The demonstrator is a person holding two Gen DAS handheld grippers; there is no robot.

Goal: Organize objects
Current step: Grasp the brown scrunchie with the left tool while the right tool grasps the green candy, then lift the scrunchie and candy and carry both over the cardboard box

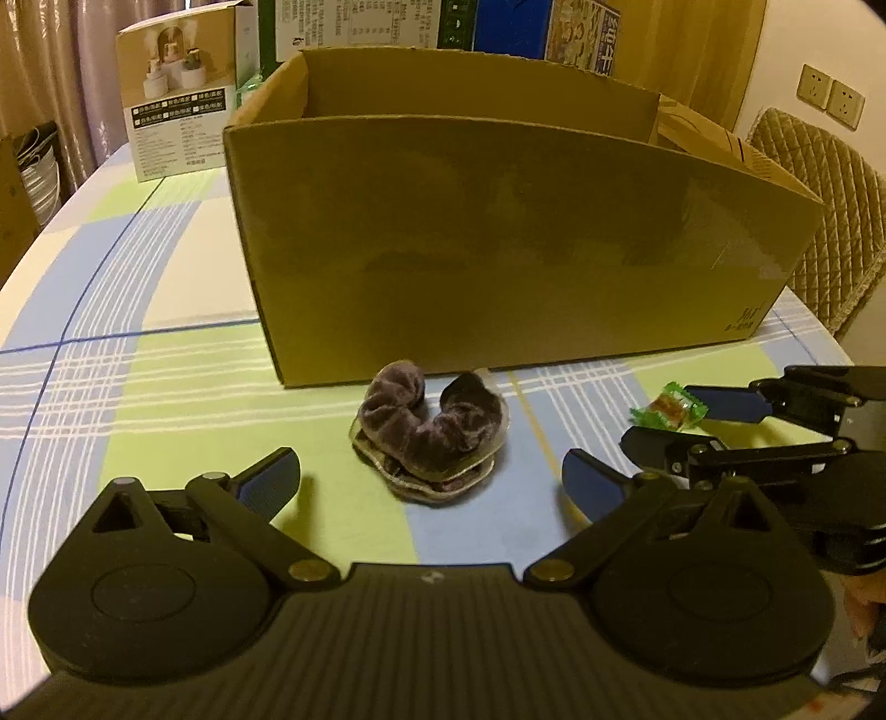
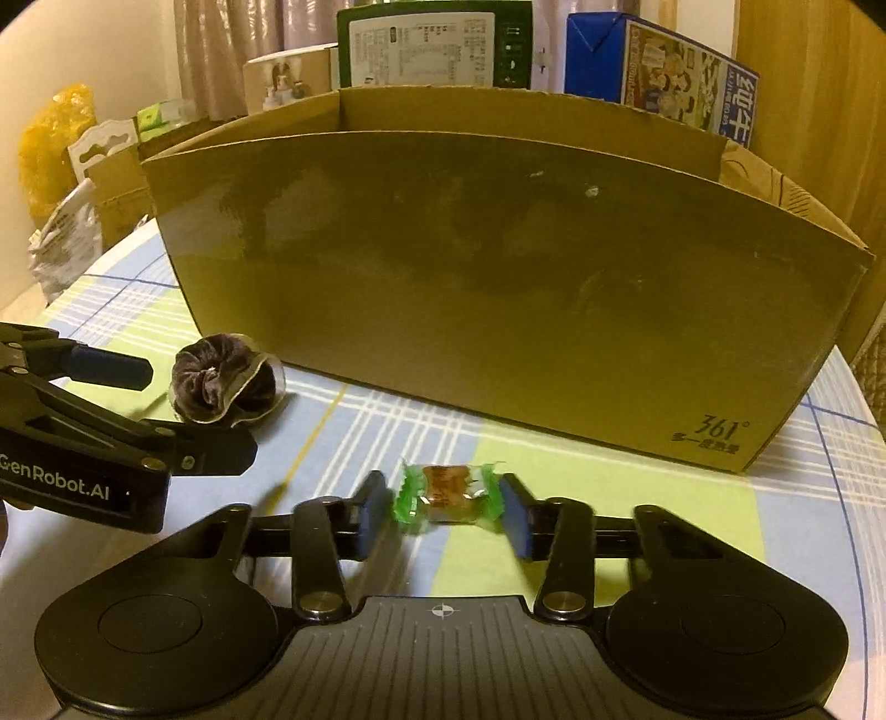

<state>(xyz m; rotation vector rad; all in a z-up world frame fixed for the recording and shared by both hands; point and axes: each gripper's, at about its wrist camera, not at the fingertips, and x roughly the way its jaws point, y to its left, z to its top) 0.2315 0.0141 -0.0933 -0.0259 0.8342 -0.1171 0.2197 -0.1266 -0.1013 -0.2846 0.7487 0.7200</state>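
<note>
A dark purple velvet scrunchie [image 1: 432,426] in a clear wrapper lies on the checked tablecloth just in front of the big cardboard box [image 1: 498,249]. My left gripper [image 1: 429,471] is open, its blue pads standing wide on either side of the scrunchie without touching it. To the right, a small candy [image 2: 448,490] in a green wrapper sits between the pads of my right gripper [image 2: 446,498], which press on its twisted ends. The right wrist view also shows the scrunchie [image 2: 221,382], the left gripper [image 2: 199,410] and the box [image 2: 498,288].
The box is open at the top; its inside is hidden. Behind it stand a small product carton [image 1: 177,105], a green carton [image 2: 432,44] and a blue carton [image 2: 659,61]. A quilted chair [image 1: 819,221] stands at the right. The table edge curves on the left.
</note>
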